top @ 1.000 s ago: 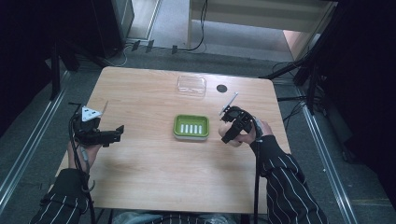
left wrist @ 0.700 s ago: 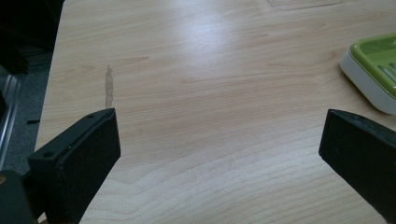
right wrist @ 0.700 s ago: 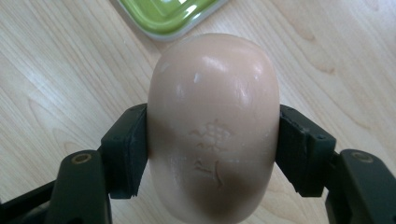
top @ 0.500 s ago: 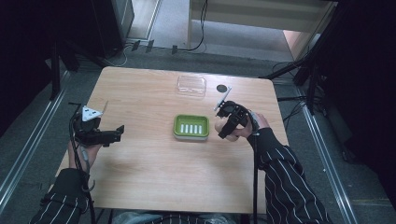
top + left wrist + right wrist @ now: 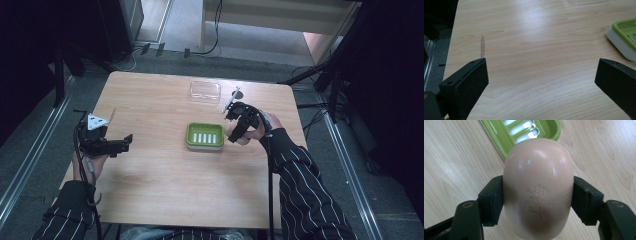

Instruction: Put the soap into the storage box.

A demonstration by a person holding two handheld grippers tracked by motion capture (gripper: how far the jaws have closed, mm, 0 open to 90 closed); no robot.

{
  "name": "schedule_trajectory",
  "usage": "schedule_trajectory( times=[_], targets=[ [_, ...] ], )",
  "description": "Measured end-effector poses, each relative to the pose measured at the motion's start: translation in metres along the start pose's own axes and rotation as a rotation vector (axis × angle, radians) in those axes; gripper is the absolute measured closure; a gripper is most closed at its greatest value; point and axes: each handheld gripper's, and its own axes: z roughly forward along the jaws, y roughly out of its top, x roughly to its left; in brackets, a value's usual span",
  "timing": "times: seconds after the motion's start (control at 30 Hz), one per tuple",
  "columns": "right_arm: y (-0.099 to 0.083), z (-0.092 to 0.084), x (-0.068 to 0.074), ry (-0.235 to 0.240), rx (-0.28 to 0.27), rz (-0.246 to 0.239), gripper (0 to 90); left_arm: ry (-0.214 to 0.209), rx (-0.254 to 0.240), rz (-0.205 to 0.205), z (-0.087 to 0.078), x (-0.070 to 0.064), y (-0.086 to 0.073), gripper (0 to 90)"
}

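Clamped across its long sides in the right claw (image 5: 537, 203), a pale soap bar (image 5: 538, 190) is held just above the bench (image 5: 165, 200), beside the green soap dish (image 5: 204, 136). It is judged stiff, fairly light and probably slick, so a grip across the broad middle suits best. Whether it is wet cannot be made out. Spread wide, the left claw (image 5: 541, 82) carries nothing.

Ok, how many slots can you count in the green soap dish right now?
5 in the high view, side by side in a row across the floor of the green soap dish at the table's middle. In the right gripper view the soap covers part of the dish, so fewer show there.
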Motion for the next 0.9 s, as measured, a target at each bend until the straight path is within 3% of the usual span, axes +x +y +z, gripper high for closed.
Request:
schedule_trajectory(
  times=[0.5, 0.9],
  targets=[
    [0.026, 0.009, 0.0, 0.004, 0.003, -0.123, 33.8, 0.0, -0.002, 0.0, 0.0, 0.001, 0.0, 0.0],
    [0.039, 0.016, 0.004, 0.014, -0.01, -0.16, 33.8, 0.002, 0.002, 0.002, 0.0, 0.0, 0.0, 0.0]
  ],
)
